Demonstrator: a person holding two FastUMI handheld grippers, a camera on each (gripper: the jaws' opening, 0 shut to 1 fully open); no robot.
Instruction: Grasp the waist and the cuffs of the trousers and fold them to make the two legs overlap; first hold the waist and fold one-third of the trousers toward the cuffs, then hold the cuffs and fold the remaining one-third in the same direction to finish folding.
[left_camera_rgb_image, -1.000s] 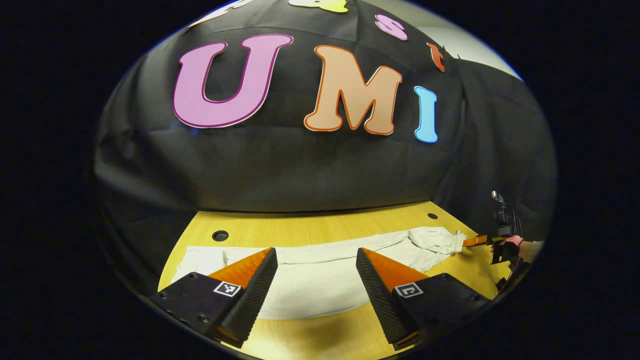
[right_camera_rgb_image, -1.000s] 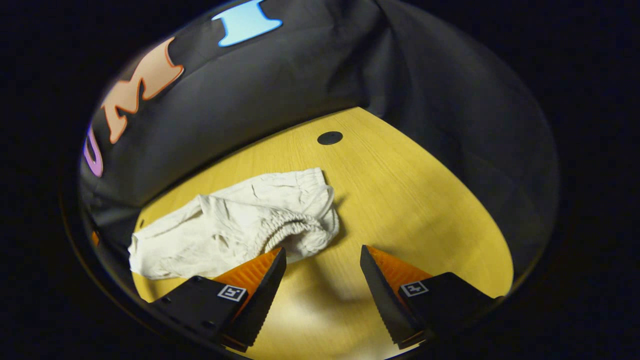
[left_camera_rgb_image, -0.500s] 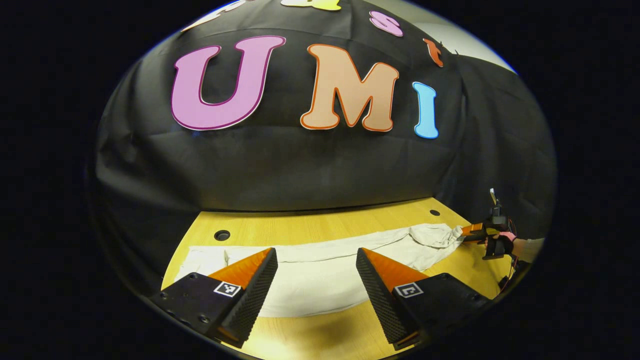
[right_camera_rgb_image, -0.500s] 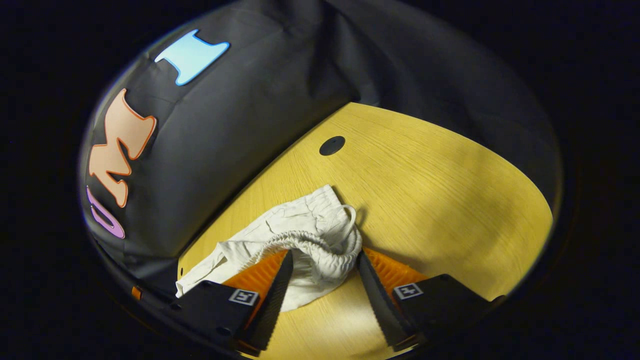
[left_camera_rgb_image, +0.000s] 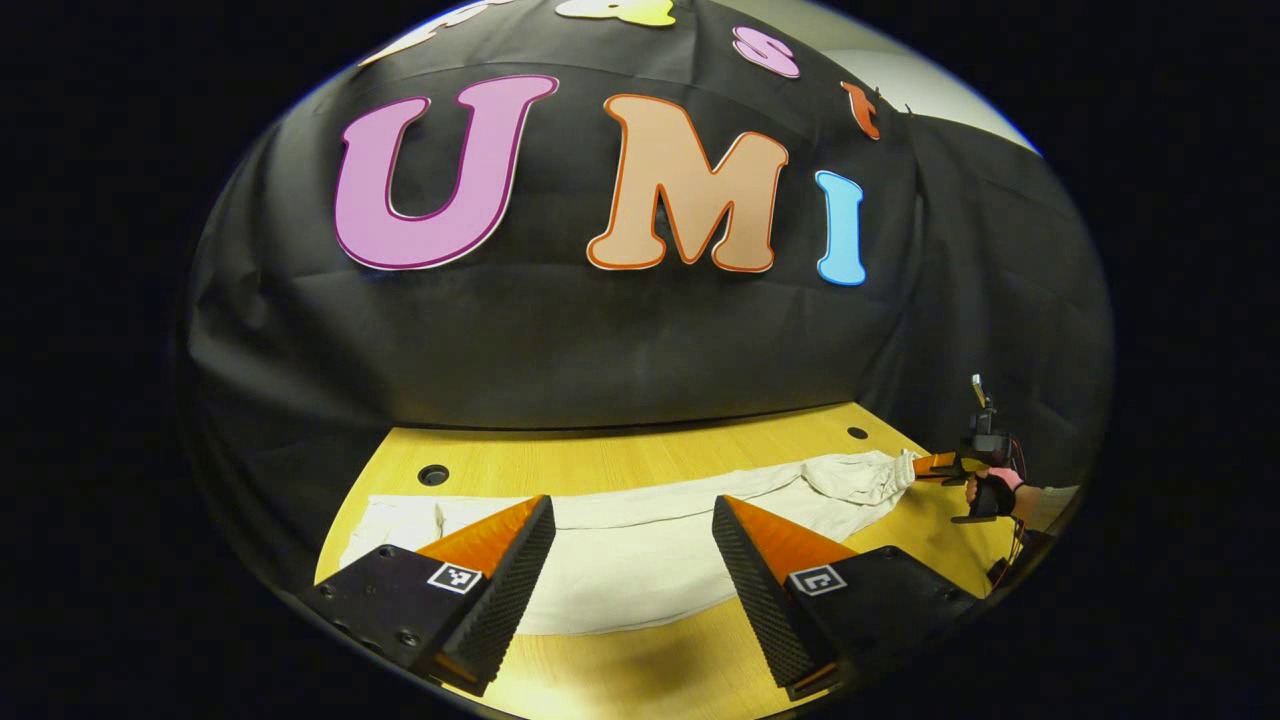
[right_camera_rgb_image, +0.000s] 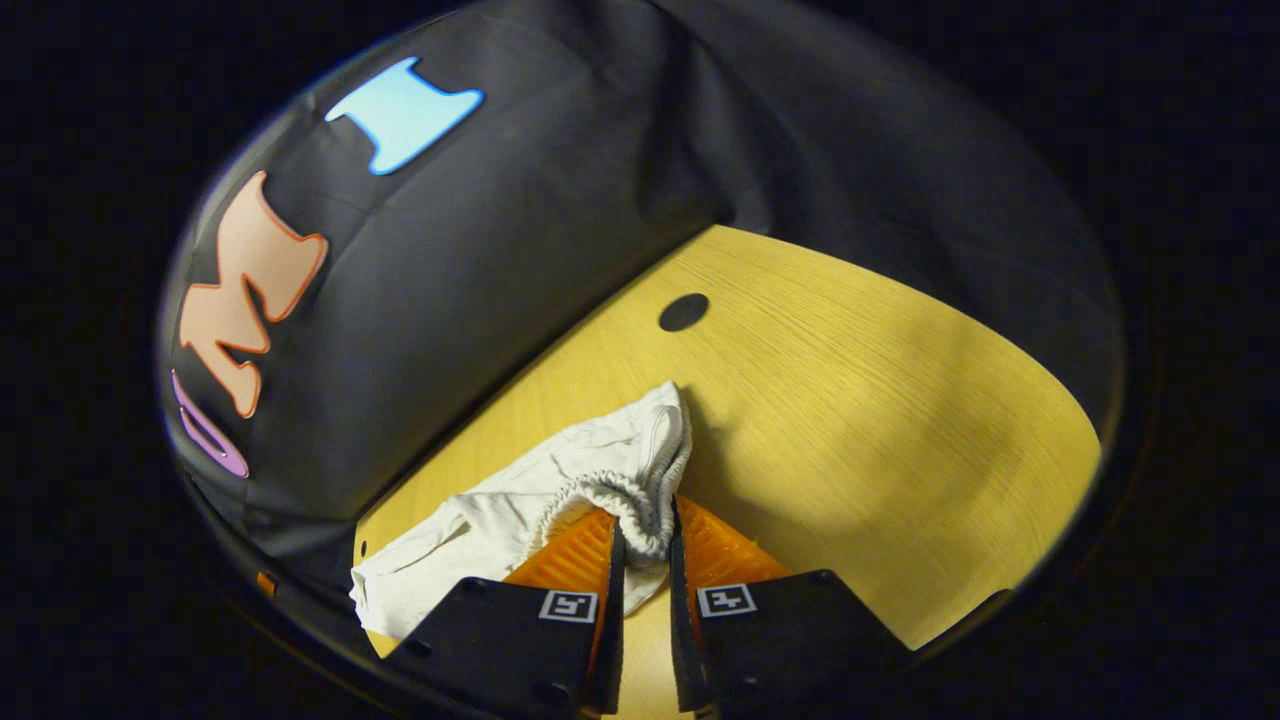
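White trousers (left_camera_rgb_image: 640, 550) lie stretched across the yellow wooden table (left_camera_rgb_image: 620, 460), cuffs toward the left, waist toward the right. In the left gripper view my left gripper (left_camera_rgb_image: 632, 545) hovers open over the leg part, nothing between its fingers. The elastic waist (right_camera_rgb_image: 640, 505) is bunched up in the right gripper view, and my right gripper (right_camera_rgb_image: 645, 560) is shut on it, both fingers pressing the gathered band. Far off at the right of the left gripper view, the right gripper (left_camera_rgb_image: 925, 463) and the hand (left_camera_rgb_image: 990, 490) holding it meet the waist end.
Black cloth walls the booth behind and to the side of the table. Round dark holes sit in the tabletop, one (left_camera_rgb_image: 433, 474) by the cuff end and another (right_camera_rgb_image: 683, 312) beyond the waist. Bare wood (right_camera_rgb_image: 880, 440) spreads to the right of the waist.
My right gripper moved in onto the waist and closed from wide open to shut on the band, bunching the cloth. The left gripper stayed open and almost still.
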